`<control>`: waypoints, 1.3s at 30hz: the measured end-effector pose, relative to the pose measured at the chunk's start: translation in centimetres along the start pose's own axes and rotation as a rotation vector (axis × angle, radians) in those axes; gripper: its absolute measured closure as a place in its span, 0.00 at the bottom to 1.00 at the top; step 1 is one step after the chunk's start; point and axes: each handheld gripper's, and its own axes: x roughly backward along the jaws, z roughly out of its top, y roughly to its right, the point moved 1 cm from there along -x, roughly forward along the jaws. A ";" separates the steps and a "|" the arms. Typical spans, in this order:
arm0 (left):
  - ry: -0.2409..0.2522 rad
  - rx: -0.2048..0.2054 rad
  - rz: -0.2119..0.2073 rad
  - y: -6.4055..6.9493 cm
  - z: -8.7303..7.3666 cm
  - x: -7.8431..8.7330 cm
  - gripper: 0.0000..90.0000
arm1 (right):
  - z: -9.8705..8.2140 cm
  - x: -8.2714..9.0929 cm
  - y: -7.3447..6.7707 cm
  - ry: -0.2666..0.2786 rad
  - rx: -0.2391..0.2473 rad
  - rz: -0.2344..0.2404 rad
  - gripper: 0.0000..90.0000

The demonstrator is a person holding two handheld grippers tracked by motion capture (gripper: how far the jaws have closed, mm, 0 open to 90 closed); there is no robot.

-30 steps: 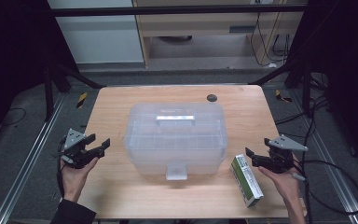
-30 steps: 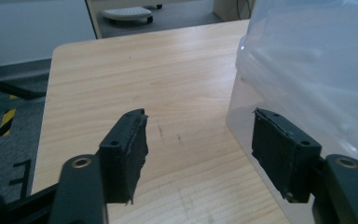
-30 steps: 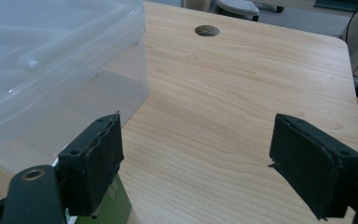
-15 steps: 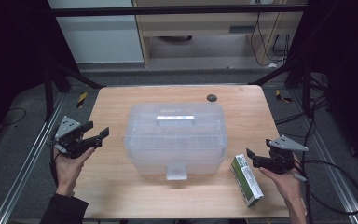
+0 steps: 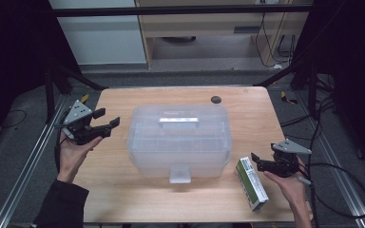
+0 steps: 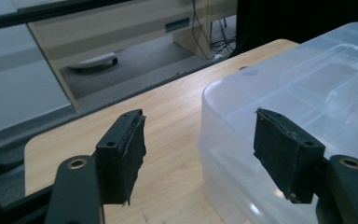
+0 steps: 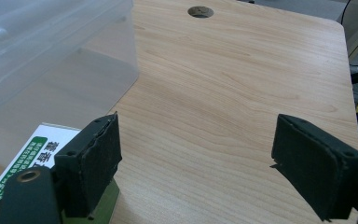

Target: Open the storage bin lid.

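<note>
A translucent plastic storage box (image 5: 178, 140) with a closed lid and a front latch stands in the middle of the wooden table (image 5: 252, 109). My left gripper (image 5: 108, 123) hovers open just off the box's left side, its jaws empty; in the left gripper view (image 6: 200, 154) the box's rounded corner (image 6: 261, 102) lies behind the right jaw. A green-and-white carton (image 5: 252, 183) lies flat at the box's front right. My right gripper (image 5: 256, 161) is open beside that carton's far end; in the right gripper view (image 7: 196, 158) the carton (image 7: 28, 158) sits under the left jaw.
A round cable hole (image 5: 215, 99) marks the table's far edge, also seen from the right gripper (image 7: 200, 11). Metal rails run along both sides of the table. Cables trail on the floor at the right. A cabinet stands beyond the table.
My left gripper has risen and moved away from me along the box's left side, toward its far corner. The right gripper and the carton have stayed in place.
</note>
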 end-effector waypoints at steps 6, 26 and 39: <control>0.007 -0.045 -0.006 0.3 2.0 -0.1 0.35 | -0.2 -0.1 0.0 0.002 -0.017 0.001 0.18; -0.086 -0.216 -0.100 3.3 5.4 -2.4 0.34 | -0.4 -0.5 -0.2 -0.023 0.017 0.006 0.19; -0.106 -0.309 -0.164 4.9 6.3 -3.0 0.35 | -0.7 -0.8 -0.1 -0.038 0.027 0.013 0.24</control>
